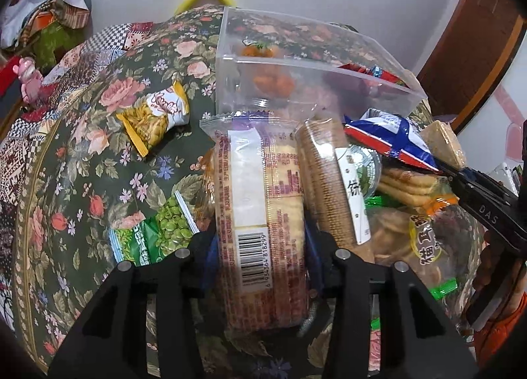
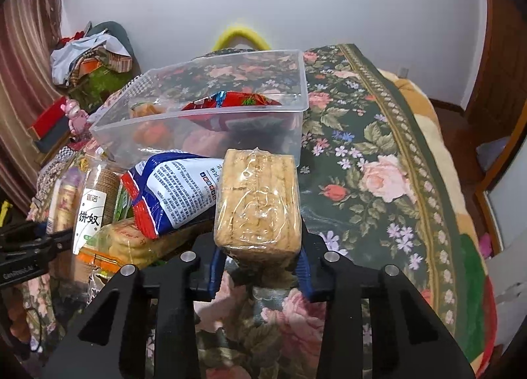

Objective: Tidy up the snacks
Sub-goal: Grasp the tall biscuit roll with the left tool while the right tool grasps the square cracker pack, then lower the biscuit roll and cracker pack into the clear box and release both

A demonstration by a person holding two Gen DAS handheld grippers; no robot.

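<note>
My left gripper (image 1: 260,263) is shut on a long clear-wrapped biscuit pack with a barcode (image 1: 260,214), held in front of a clear plastic box (image 1: 296,82). The box (image 2: 197,105) holds an orange snack (image 1: 273,82) and a red packet (image 2: 230,102). My right gripper (image 2: 260,267) is shut on a square pack of tan crackers (image 2: 260,201), just in front of the box's right end. This cracker pack also shows in the left wrist view (image 1: 443,142), with the right gripper's arm below it. A pile of snacks lies between the grippers, topped by a blue-and-white bag (image 2: 174,188).
A floral cloth (image 2: 378,155) covers the surface. A yellow-and-white snack bag (image 1: 154,115) and a green pea bag (image 1: 158,234) lie left of the box. A round biscuit tube (image 1: 326,181) and wafer packs (image 2: 122,244) sit in the pile. Clutter (image 2: 89,56) stands at the back left.
</note>
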